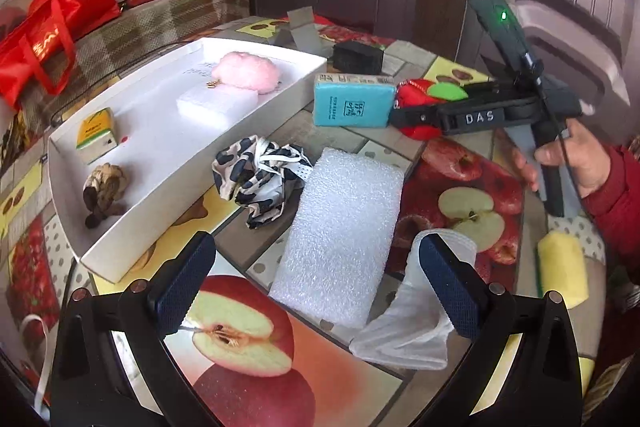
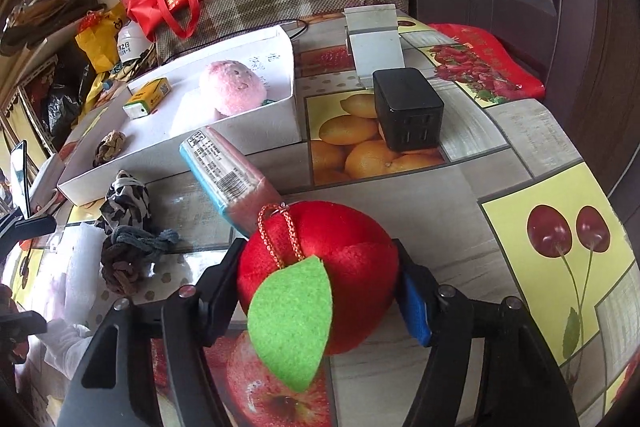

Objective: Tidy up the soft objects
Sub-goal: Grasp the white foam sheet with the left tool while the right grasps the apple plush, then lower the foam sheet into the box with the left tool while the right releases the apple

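Fingers of the right gripper point(image 2: 320, 291) are clamped on both sides of the red plush apple point(image 2: 320, 275), just above the bench point(image 2: 520, 155) beside the teal tissue pack point(image 2: 228, 175). Left gripper point(image 1: 316, 283) fingers are spread and empty over the foam sheet point(image 1: 340, 219), near the white tray point(image 1: 168, 131).

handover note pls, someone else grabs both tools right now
Right tool: shut on the red plush apple with green felt leaf, low over the table.
Left tool: open, empty, above the white foam sheet.
Done: pink fluffy ball, white sponge block and brown knotted plush lie in the white tray.
Left: apple, foam sheet, spotted cloth, teal tissue pack, yellow sponge.
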The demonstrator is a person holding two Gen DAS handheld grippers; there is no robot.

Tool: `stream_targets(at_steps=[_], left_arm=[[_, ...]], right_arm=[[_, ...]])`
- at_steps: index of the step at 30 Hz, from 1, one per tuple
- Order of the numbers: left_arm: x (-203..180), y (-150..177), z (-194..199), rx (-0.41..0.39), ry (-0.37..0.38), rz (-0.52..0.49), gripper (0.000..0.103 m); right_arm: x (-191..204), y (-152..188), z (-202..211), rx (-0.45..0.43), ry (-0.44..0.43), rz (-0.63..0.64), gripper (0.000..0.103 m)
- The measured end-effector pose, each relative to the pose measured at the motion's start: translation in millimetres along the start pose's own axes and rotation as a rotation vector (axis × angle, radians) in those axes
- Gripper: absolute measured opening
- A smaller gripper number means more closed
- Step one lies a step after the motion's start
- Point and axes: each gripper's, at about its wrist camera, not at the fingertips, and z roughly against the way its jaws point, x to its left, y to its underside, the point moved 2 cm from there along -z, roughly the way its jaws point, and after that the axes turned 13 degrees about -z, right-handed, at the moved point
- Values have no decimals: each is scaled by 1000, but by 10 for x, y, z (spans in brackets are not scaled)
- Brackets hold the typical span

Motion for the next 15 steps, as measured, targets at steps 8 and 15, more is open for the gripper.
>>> stream_targets(at_steps=[8, 15], left_arm=[[-45, 81, -177, 20, -6, 22, 57], [52, 244, 484, -224, -240, 142, 57]], right_arm=[[7, -6, 23, -12, -13, 9, 64], [150, 44, 298, -165, -10, 87, 63]])
